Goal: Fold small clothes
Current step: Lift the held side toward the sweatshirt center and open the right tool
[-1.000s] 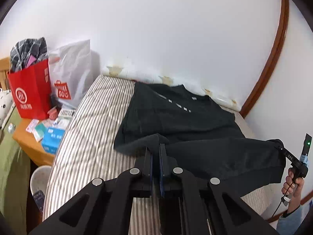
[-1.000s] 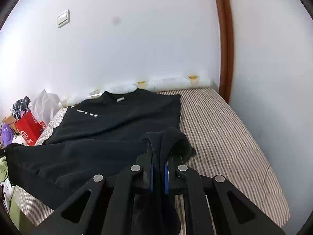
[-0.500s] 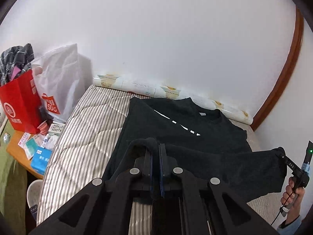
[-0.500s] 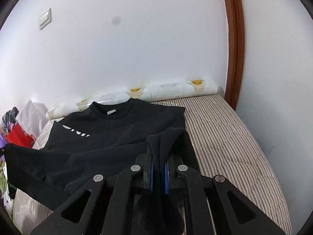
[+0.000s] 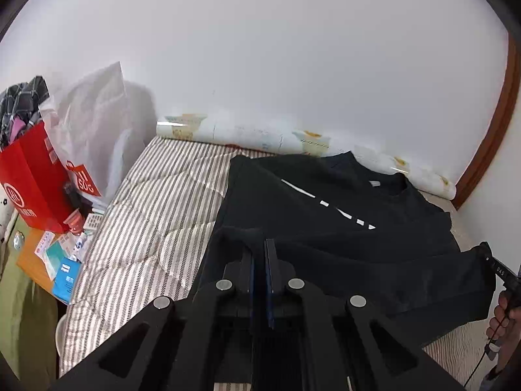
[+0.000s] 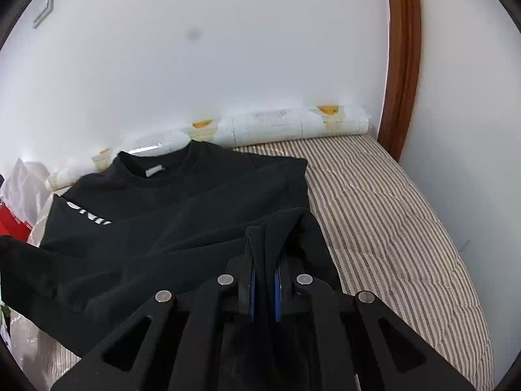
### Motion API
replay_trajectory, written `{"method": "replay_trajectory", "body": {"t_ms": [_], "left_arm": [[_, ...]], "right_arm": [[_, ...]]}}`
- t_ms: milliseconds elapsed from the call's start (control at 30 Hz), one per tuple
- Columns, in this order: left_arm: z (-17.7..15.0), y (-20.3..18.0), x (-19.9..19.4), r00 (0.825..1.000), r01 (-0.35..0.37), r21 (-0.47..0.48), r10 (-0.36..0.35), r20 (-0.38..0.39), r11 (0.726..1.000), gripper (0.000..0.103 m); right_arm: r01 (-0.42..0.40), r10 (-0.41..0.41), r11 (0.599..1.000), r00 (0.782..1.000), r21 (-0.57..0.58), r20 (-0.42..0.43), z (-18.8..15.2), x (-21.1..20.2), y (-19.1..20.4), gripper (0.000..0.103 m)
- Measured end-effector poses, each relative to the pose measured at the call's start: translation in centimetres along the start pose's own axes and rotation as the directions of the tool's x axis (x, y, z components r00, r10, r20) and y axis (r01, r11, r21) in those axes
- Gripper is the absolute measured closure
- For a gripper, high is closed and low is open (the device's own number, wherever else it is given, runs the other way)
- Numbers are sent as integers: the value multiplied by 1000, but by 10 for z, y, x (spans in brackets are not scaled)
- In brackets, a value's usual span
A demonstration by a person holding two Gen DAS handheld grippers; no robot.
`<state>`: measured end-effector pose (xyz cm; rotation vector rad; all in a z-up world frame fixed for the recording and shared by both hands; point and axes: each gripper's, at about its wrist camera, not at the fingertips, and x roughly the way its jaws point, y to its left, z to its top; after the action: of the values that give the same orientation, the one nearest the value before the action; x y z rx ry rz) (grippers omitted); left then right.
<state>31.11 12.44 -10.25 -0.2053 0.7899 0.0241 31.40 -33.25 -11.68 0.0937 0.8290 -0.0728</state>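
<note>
A black sweatshirt (image 5: 325, 215) lies on a striped mattress (image 5: 153, 215), its collar toward the white wall (image 5: 260, 49) and white lettering across the chest. Its lower hem is lifted off the bed and stretched between the two tools. The left gripper (image 5: 259, 254) has its fingers pressed together on one corner of the hem; the right gripper (image 6: 263, 260) pinches a bunched fold of the other corner between its blue pads (image 6: 277, 290). In the left wrist view the other tool's black tip and the person's right hand (image 5: 504, 312) show at the frame's right edge, with the cloth held taut up to it.

A long printed roll (image 6: 293, 123) — pale, with yellow motifs — lies along the head of the mattress, against the wall. A brown wooden door frame (image 6: 403, 65) rises at the right corner of the room, and a light switch (image 6: 44, 9) sits high on the wall. To the left of the bed stand a red paper bag (image 5: 29, 176) stuffed with checked cloth and a white plastic bag (image 5: 94, 123), just beside each other. Below them, a low wooden stand (image 5: 32, 260) carries small boxes and packets.
</note>
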Motion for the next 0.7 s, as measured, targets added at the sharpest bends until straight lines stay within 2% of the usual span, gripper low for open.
{"method": "replay_trajectory", "body": {"t_ms": [267,467,567,700], "left_arm": [[-6,7,21,999,3,-24,-4,-40,1000,97],[-7,8,27,998,25,-34,-27,-59,999,97],[-7,9,26,997,45,-37,-47,-62,998,96],[-7,9,18,992,99,-34,-102,-81,994,82]], "right_arm": [[46,-47,999,998,-19,-51,-3,25,3,94],[76,-78,996,995,-42,-59,-7,27,6,92],[82,-86,995,994,-57,-70,-8,25,8,86],[60,-66,996,994,-73,-87,-8,14,9,69]]}}
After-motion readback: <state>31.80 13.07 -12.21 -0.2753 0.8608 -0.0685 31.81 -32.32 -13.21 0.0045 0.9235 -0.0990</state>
